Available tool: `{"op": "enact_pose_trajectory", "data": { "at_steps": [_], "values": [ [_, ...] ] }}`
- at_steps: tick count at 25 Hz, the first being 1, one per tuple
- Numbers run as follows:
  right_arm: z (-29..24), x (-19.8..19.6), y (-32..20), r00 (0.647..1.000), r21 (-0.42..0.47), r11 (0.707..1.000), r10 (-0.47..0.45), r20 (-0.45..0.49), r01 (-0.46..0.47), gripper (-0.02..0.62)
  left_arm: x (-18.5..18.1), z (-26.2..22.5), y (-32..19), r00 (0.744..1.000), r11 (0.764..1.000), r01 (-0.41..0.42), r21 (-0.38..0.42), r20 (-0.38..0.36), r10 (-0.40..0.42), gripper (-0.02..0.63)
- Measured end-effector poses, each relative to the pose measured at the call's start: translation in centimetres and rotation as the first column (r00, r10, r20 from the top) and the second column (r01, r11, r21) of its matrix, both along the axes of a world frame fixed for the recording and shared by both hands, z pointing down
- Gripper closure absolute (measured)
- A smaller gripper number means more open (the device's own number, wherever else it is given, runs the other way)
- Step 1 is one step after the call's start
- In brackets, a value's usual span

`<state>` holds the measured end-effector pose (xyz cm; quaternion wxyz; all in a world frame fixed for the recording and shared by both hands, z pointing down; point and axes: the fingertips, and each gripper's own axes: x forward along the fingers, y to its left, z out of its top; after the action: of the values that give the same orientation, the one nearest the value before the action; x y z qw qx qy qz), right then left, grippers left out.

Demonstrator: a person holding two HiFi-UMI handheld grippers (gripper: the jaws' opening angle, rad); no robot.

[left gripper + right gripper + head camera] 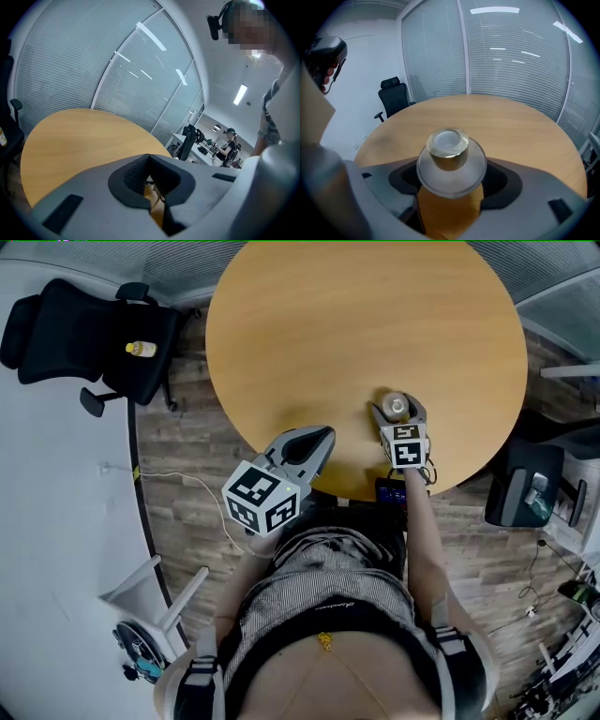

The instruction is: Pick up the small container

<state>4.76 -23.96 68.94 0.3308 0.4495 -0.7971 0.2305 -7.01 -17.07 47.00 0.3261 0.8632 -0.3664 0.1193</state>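
The small container [449, 159] is seen on the round table [309, 343], centre right of the head view, between the spread jaws of the right gripper [397, 412]; the left gripper [320, 438] is held with jaws together, empty

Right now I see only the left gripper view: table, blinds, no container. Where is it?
Observer: The container stands upright on the table, between the right gripper's jaws.
Operator: Gripped?
Observer: Not clamped. The jaws stand wide open, one on either side of its round body.
Operator: Where on the table?
Observer: Near the person's edge, to the right of the left gripper.
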Motion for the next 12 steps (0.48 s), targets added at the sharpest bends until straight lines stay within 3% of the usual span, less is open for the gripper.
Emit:
{"op": "enact_pose_trajectory", "data": {
  "at_steps": [12],
  "values": [
    [0.14, -0.08, 0.11, 0.999, -0.004, 1.000, -0.030, -0.010, 0.030, 0.258, 0.23, -0.13, 0.08, 1.000, 1.000, -0.012, 0.005, -0.020, 0.012, 0.601]
  ]
}}
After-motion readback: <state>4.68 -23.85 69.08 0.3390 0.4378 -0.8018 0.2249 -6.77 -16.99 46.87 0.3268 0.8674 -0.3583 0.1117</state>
